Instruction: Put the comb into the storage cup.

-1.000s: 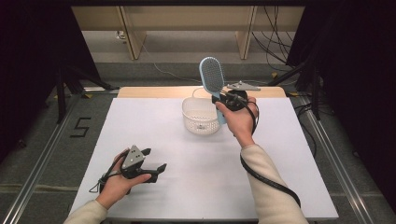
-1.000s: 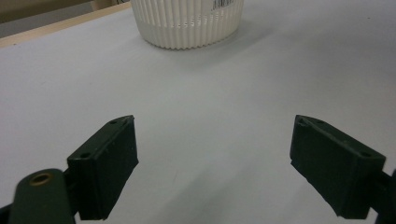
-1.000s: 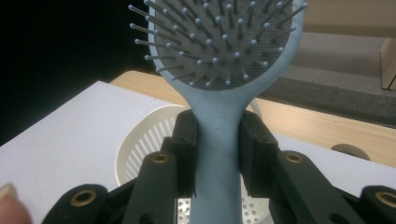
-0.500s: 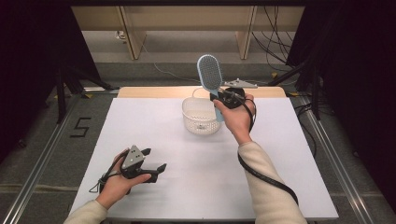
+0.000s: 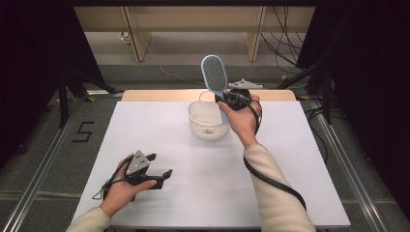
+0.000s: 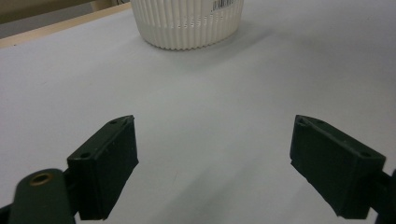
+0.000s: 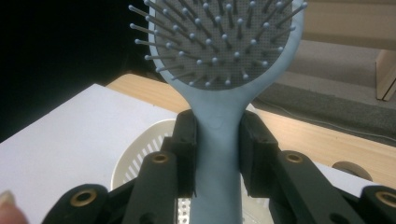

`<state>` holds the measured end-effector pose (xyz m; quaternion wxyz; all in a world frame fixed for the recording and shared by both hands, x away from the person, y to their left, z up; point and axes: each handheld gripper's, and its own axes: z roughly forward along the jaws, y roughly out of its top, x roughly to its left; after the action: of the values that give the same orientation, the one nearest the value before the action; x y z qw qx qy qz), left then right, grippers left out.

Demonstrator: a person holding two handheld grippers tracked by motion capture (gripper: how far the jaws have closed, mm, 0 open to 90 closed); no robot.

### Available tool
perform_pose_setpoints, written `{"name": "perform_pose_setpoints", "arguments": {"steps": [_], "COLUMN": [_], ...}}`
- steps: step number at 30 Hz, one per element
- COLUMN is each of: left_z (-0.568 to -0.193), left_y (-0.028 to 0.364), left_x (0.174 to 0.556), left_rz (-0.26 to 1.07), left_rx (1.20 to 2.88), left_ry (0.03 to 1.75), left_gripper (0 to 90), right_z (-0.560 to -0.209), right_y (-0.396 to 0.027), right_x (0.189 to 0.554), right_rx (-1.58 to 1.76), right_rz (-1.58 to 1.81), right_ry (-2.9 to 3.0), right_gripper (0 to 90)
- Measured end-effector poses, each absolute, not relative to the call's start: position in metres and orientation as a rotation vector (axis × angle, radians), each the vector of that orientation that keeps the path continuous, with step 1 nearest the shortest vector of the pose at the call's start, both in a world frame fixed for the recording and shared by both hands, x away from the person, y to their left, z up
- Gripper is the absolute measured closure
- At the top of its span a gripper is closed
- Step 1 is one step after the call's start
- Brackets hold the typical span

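A light blue hairbrush (image 5: 214,72) stands upright in the air, its bristled head up. My right gripper (image 5: 227,98) is shut on its handle, raised just behind and right of a white ribbed basket (image 5: 209,119). In the right gripper view both pads press the hairbrush (image 7: 219,135) handle, with the basket (image 7: 140,163) rim below. My left gripper (image 5: 159,166) rests low over the white table (image 5: 193,193) at the front left, open with nothing between its fingers. In the left gripper view the gripper (image 6: 215,158) faces the basket (image 6: 187,23) across bare table.
A wooden strip (image 5: 145,95) runs along the table's far edge. Dark stands and cables (image 5: 309,72) sit on the floor beyond and to the right. A cable trails from my right forearm (image 5: 275,179) over the table.
The hairbrush and my right gripper have shifted slightly left, toward the space over the basket's back rim. My left gripper has stayed where it was.
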<state>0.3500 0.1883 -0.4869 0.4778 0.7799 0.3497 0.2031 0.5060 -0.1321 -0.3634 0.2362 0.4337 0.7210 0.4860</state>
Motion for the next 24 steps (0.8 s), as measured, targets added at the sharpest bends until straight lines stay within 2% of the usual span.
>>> {"name": "perform_pose_setpoints", "arguments": {"steps": [24], "left_z": [-0.487], "left_y": [0.188], "left_x": [0.35], "left_rz": [0.494], "left_rx": [1.901], "left_ry": [0.853], "left_gripper": [14.4], "right_z": [-0.368], "right_y": [-0.119], "right_x": [0.516], "right_rx": [1.174], "right_rz": [1.341], "right_ry": [1.981], "right_gripper": [70.7]}}
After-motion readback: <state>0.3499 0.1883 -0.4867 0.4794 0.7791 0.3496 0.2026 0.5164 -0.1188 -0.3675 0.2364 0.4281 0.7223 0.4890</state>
